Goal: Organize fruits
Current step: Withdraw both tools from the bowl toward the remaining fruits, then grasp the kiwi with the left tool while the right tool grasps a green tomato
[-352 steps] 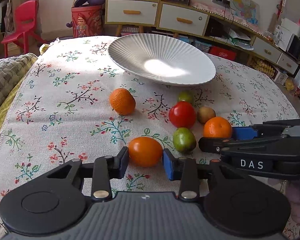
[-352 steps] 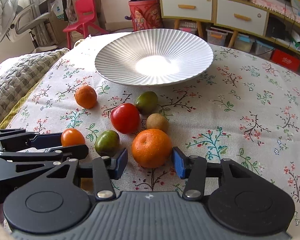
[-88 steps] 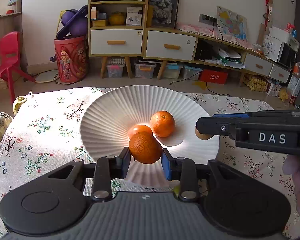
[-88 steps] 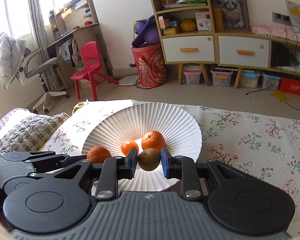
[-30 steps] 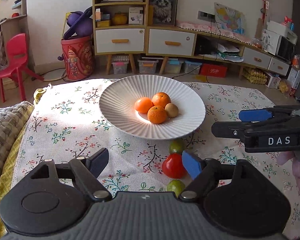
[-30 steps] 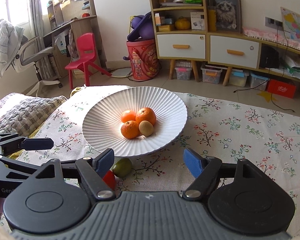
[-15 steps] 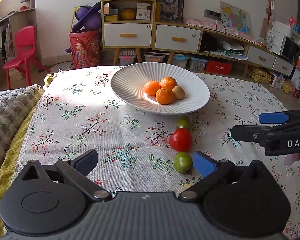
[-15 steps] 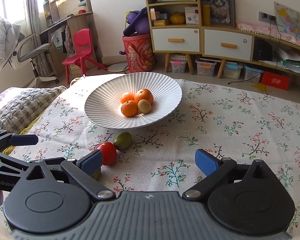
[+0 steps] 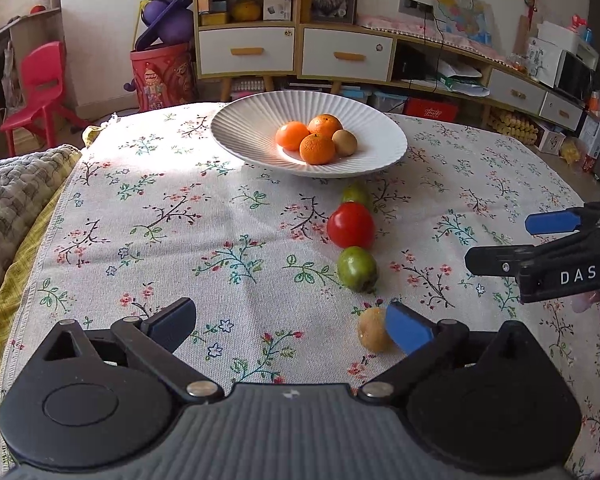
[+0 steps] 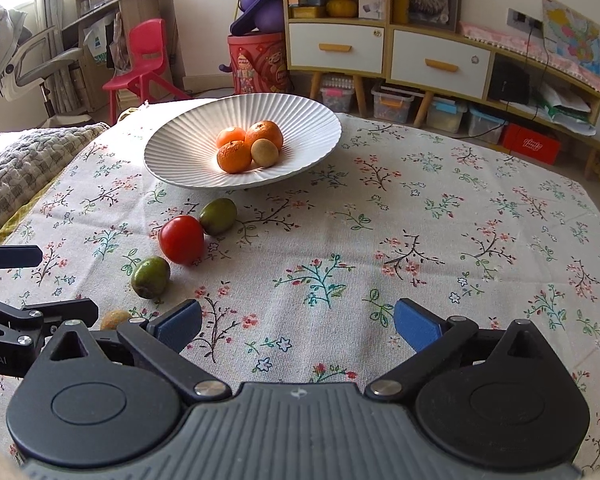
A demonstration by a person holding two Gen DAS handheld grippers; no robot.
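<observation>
A white ribbed plate (image 9: 240,136) (image 10: 172,152) at the back of the table holds three oranges (image 9: 317,149) (image 10: 235,156) and a brown kiwi (image 9: 345,142) (image 10: 265,153). On the floral cloth in front lie a green fruit (image 9: 356,194) (image 10: 218,216), a red tomato (image 9: 351,225) (image 10: 181,239), a second green fruit (image 9: 357,269) (image 10: 151,277) and another kiwi (image 9: 372,332) (image 10: 115,319). My left gripper (image 9: 290,324) (image 10: 40,282) is open and empty, this kiwi just inside its right finger. My right gripper (image 10: 296,326) (image 9: 508,240) hovers over bare cloth, jaws opening, nothing between them.
A grey quilted blanket (image 9: 8,200) over a yellow cover lies at the table's left edge. Beyond the far edge are a red chair (image 10: 144,60), a red drum (image 10: 256,64) and drawer cabinets (image 10: 380,52). Bare cloth stretches right of the fruit row.
Both grippers have drawn back from the plate and come lower over the cloth, and their jaws have spread wider. The loose kiwi has come into view beside the left gripper's right finger.
</observation>
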